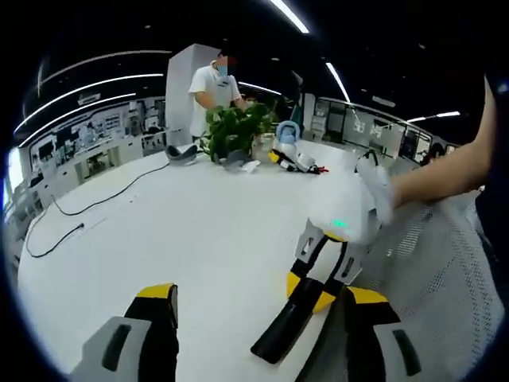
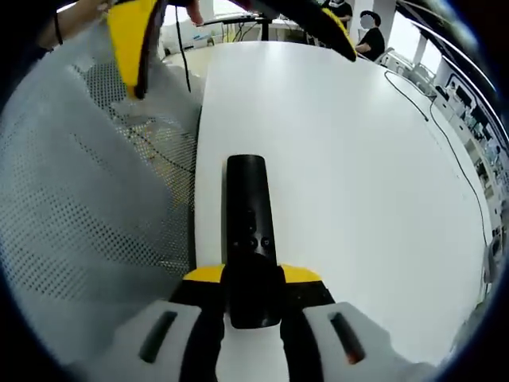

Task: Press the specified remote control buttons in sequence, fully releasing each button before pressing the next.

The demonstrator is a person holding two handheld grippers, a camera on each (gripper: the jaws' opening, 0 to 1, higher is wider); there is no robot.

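The right gripper [image 2: 253, 296] squeezes the near end of the black remote control [image 2: 247, 227], which points straight ahead over the white table [image 2: 358, 159], and the wide-open left gripper [image 1: 254, 318] could tip it by pushing a button too hard.

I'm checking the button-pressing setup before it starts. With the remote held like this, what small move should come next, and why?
Probably bring the left hand-held gripper down toward the remote. The right hand-held gripper is already clamped on the remote's near end, buttons facing up over the white table, while the left one hangs open, pressing nothing.
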